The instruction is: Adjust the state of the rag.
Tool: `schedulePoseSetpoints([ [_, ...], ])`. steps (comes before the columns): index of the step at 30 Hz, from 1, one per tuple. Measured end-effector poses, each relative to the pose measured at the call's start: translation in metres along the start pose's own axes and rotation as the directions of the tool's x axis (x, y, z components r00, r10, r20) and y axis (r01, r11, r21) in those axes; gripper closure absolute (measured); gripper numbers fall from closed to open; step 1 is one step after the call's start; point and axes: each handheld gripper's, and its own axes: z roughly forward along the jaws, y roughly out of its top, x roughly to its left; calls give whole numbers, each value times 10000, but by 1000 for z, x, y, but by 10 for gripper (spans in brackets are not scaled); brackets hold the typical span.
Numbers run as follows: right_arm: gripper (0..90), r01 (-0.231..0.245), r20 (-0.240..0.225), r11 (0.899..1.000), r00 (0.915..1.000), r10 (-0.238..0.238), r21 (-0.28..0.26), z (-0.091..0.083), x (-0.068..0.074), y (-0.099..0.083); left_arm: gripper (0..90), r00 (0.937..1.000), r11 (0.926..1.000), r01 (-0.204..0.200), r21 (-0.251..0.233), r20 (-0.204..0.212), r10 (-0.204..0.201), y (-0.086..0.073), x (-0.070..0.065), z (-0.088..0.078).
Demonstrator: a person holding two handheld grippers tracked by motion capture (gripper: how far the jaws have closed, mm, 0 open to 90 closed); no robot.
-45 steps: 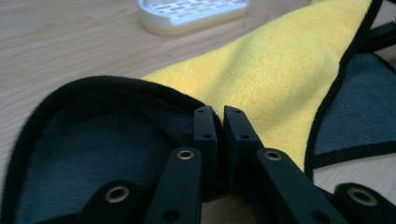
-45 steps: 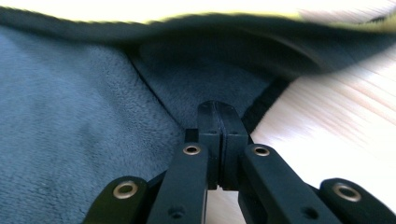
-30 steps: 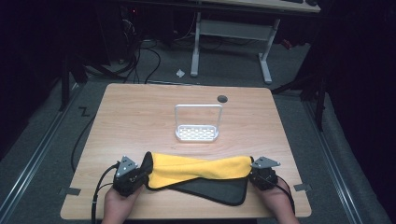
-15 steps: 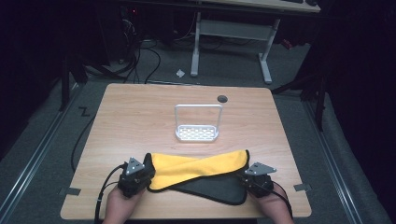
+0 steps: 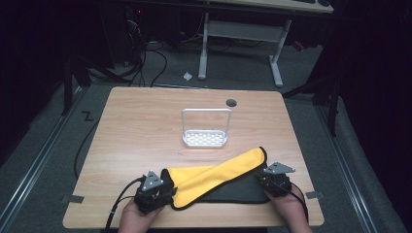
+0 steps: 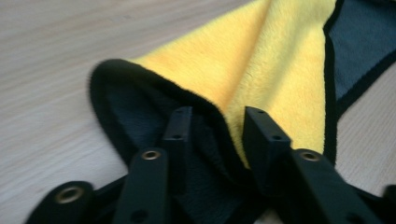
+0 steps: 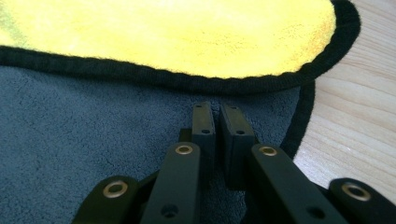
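Note:
A cloth, yellow (image 5: 214,179) on one face and dark grey (image 5: 238,194) on the other with a black hem, lies folded along the table's front. My left gripper (image 5: 165,187) is at its left end. In the left gripper view the jaws (image 6: 218,116) have just been opening; the folded hem (image 6: 261,60) lies loose between them, with no pad pressing on it. My right gripper (image 5: 265,175) is at the cloth's right end. Its jaws (image 7: 217,109) are shut over the grey face (image 7: 93,130), with nothing seen between them. The yellow fold (image 7: 187,32) lies just ahead.
A white wire rack (image 5: 205,138) with an upright handle stands at the middle of the wooden table (image 5: 145,121). A round cable hole (image 5: 231,102) sits near the far edge. Bare wood lies to the left and right of the rack. Cables trail off the front left corner.
The left gripper has moved right and toward the front edge. The yellow fold's right end has swung toward the back, away from the right gripper, so the fold now lies slanted.

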Motion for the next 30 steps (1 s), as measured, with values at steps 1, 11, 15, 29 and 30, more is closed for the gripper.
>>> schedulePoseSetpoints([
  [1,858,64,18,10000,10000,-64,-9,0,1,0,580,9999,9998,-99,-199,-68,97,0,-1,-6],
  [11,844,-40,-88,10000,10000,40,-19,0,1,0,560,9868,9912,-1253,417,1088,1202,0,-37,2],
  [15,836,-42,-125,10000,9999,42,-44,0,1,0,453,9759,9781,-1800,1046,1433,1643,-5,-44,18],
  [29,833,-85,-175,9999,9998,84,-63,0,0,-1,807,9793,9884,-1371,656,1589,1253,4,-36,2],
  [30,833,-101,-187,9999,9998,99,-67,0,0,-1,817,9792,9915,-1212,469,1693,1117,7,-35,-2],
])
